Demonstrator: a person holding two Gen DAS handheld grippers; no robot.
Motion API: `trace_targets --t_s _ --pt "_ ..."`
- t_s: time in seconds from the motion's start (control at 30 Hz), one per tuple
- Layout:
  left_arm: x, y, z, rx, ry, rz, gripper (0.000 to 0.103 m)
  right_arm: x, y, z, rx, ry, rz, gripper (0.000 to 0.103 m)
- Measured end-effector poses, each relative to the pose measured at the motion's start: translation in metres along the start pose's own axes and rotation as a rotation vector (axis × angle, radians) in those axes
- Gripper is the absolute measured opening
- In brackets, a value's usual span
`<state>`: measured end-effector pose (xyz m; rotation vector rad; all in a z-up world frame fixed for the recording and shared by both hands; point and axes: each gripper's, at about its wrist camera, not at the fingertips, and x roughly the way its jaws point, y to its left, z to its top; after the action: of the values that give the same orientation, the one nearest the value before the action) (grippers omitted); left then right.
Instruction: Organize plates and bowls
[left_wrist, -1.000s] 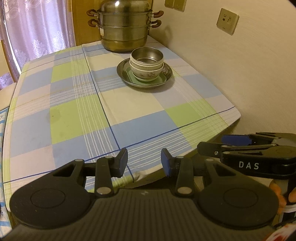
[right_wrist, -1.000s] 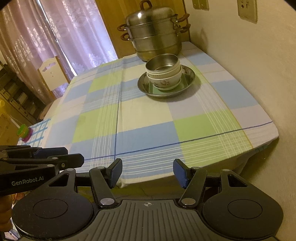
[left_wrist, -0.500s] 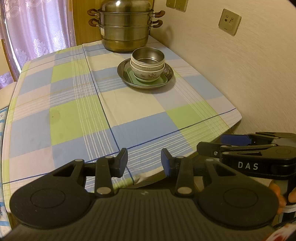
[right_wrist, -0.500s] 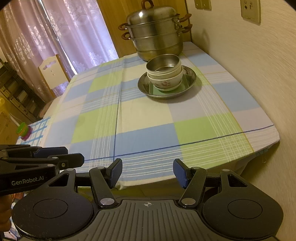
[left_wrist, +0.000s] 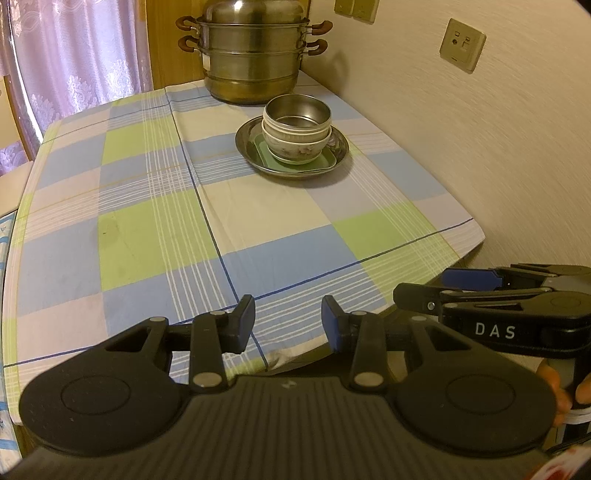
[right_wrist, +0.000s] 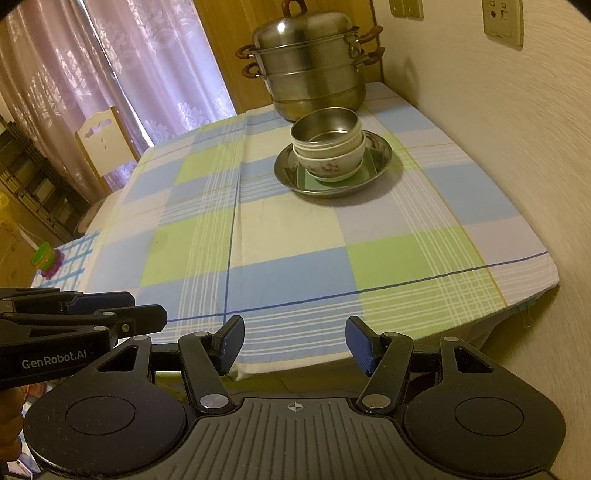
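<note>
A stack of dishes stands at the far right of the checked table. A round metal plate (left_wrist: 247, 142) (right_wrist: 380, 157) carries a green square plate (left_wrist: 325, 162) (right_wrist: 306, 179). On that sits a white flowered bowl (left_wrist: 295, 147) (right_wrist: 332, 164), with a steel bowl (left_wrist: 297, 110) (right_wrist: 325, 123) nested on top. My left gripper (left_wrist: 288, 325) hangs open over the table's near edge, nothing between its fingers. My right gripper (right_wrist: 293, 345) is open and empty too, well short of the stack. Each gripper shows at the edge of the other's view.
A large steel steamer pot (left_wrist: 255, 51) (right_wrist: 310, 70) stands behind the stack in the corner. A wall (left_wrist: 480, 129) runs along the table's right side. Curtains (right_wrist: 110, 74) and a chair back (right_wrist: 103, 144) lie beyond the far left edge. The checked tablecloth (left_wrist: 147, 221) covers the table.
</note>
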<state>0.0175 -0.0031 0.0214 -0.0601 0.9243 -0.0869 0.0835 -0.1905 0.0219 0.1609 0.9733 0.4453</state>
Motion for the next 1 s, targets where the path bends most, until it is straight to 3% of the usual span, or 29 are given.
trace_targets --t_s 1.0 --pt "0.0036 0.0004 0.0025 -0.006 -0.002 0.003 0.036 0.0038 -0.0031 0.0033 -0.007 0.004 0.001 0.061"
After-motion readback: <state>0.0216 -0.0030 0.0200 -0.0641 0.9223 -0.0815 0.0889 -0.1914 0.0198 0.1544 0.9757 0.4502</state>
